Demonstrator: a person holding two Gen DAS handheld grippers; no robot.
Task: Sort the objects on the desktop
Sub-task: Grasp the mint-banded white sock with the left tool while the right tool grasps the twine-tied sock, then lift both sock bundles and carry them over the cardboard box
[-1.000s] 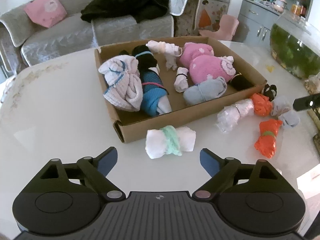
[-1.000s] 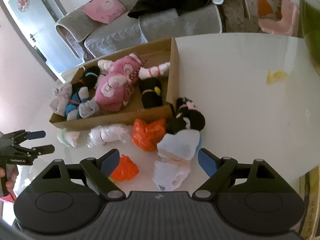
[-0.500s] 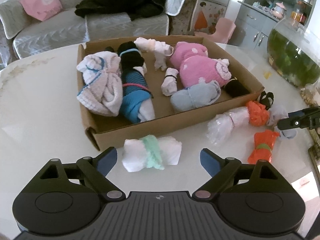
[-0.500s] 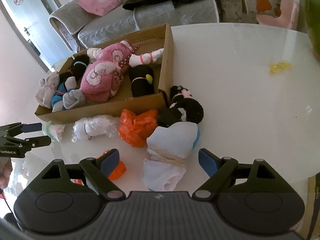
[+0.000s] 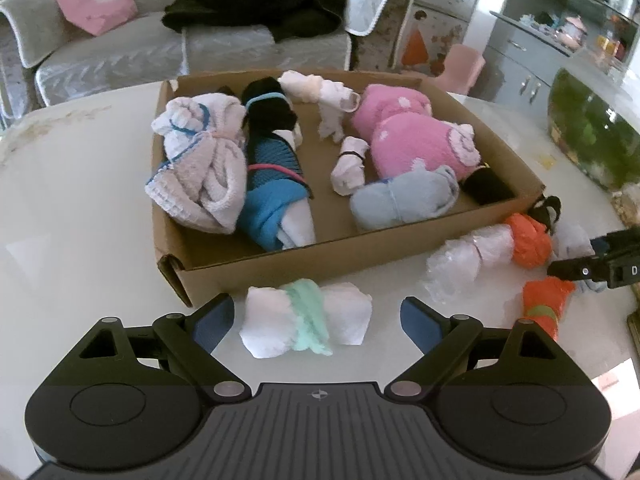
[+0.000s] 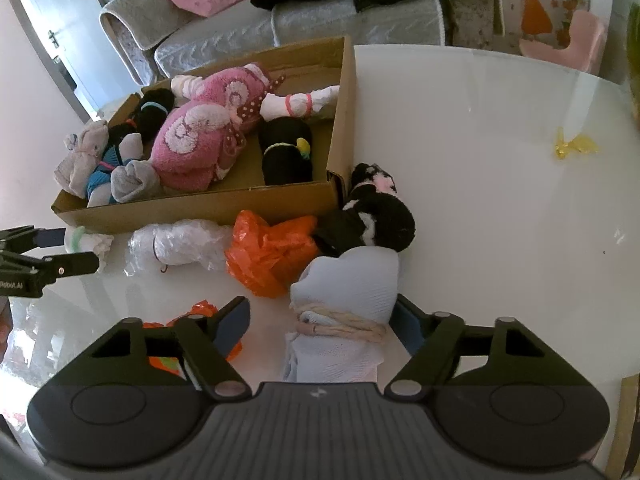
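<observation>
Beside the cardboard box, the right gripper is closing its jaws around a soft, light pale-blue bundle, best held at its cord-tied waist, while the left gripper stays wide open around a white bundle.

The desk is glossy white, smooth enough to throw back window glare. On it sits a box of plain matt brown cardboard, raw at the edges. Inside the box it's all soft cloth: a fuzzy pink terry bundle and a knitted white towel roll. In front of the box there's a crinkly clear plastic bag and a shiny orange plastic bag beside it. The pale blue cloth bundle near them looks fine-knit, tied with rough twine.
</observation>
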